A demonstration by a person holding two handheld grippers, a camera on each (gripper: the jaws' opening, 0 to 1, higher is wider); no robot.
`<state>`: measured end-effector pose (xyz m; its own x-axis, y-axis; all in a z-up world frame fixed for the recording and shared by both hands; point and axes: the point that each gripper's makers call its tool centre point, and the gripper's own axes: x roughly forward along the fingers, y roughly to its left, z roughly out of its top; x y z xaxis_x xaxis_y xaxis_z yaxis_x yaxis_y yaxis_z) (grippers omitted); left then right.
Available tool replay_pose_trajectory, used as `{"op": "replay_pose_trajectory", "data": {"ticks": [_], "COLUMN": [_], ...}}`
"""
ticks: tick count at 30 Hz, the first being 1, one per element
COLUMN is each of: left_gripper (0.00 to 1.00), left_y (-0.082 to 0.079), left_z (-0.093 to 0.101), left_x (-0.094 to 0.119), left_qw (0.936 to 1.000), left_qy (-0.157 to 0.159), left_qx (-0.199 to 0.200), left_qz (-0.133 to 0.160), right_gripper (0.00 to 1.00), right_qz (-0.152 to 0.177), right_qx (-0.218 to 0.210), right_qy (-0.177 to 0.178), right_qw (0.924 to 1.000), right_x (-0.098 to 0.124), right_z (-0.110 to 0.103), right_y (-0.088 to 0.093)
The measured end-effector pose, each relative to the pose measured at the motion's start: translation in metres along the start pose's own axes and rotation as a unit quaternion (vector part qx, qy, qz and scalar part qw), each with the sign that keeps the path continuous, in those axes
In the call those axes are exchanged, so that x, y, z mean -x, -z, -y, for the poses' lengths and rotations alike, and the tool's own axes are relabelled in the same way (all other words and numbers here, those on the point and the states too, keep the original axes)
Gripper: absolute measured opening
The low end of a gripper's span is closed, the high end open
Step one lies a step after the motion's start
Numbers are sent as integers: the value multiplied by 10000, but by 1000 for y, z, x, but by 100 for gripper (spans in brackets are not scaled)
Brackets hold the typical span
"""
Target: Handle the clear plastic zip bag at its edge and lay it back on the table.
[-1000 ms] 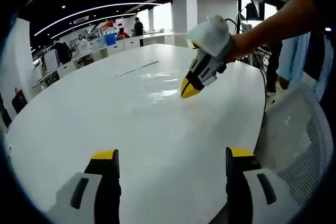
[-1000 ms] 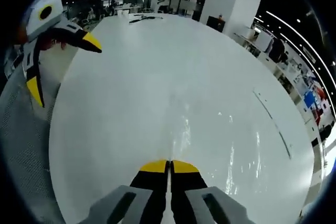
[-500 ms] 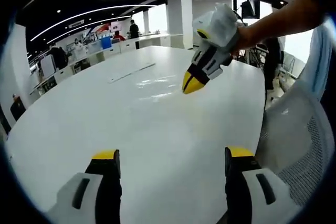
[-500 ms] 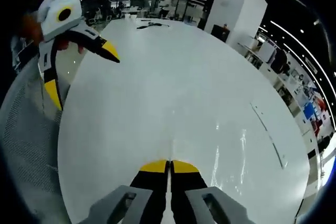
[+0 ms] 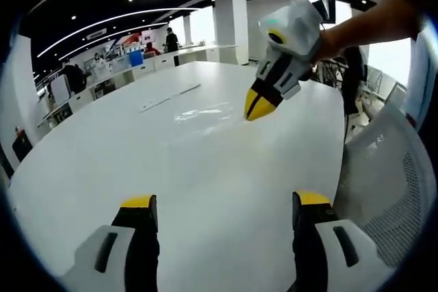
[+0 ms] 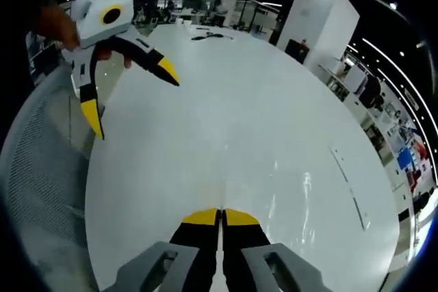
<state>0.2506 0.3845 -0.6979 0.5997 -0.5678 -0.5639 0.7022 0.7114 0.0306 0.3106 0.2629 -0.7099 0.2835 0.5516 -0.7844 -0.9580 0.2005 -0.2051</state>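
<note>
Our left claw (image 5: 224, 202) hangs over the near edge of the white surface (image 5: 102, 162) with its jaws wide apart and nothing between them. In the right gripper view it (image 6: 131, 99) sits off to the side by the mesh chair (image 6: 41, 189), well apart from the bag.

The clear zip bag (image 5: 205, 111) lies flat farther in. It shows only as a glossy patch, with its long axis running across toward our right claw (image 5: 259, 106). That claw is at the bag's right end, jaws pressed together and pointing down.

In the right gripper view a faint crease runs ahead from the closed tips (image 6: 220, 217) and glints (image 6: 304, 184) spread beyond them. We judge that the right claw pinches the bag's edge, though the film is too clear to be sure. The right claw is much nearer the bag, so laying it down is its job.
</note>
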Motion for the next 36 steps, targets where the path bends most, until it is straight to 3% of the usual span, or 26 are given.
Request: {"op": "replay_pose_trajectory", "data": {"ticks": [11,36], "left_gripper": [79,78], "left_y": [0,-2], "left_z": [-2,1], "left_x": [-1,-6], "left_qw": [10000,9999], "left_qy": [20,88], "left_qx": [-33,-87], "left_qz": [-29,-115], "right_gripper": [0,0], "right_qz": [78,280], "right_qx": [227,497], "right_qy": [-109,-219], "right_qw": [9997,9981], "right_x": [7,20], "right_z": [-13,-21], "right_y": [-7,-12]}}
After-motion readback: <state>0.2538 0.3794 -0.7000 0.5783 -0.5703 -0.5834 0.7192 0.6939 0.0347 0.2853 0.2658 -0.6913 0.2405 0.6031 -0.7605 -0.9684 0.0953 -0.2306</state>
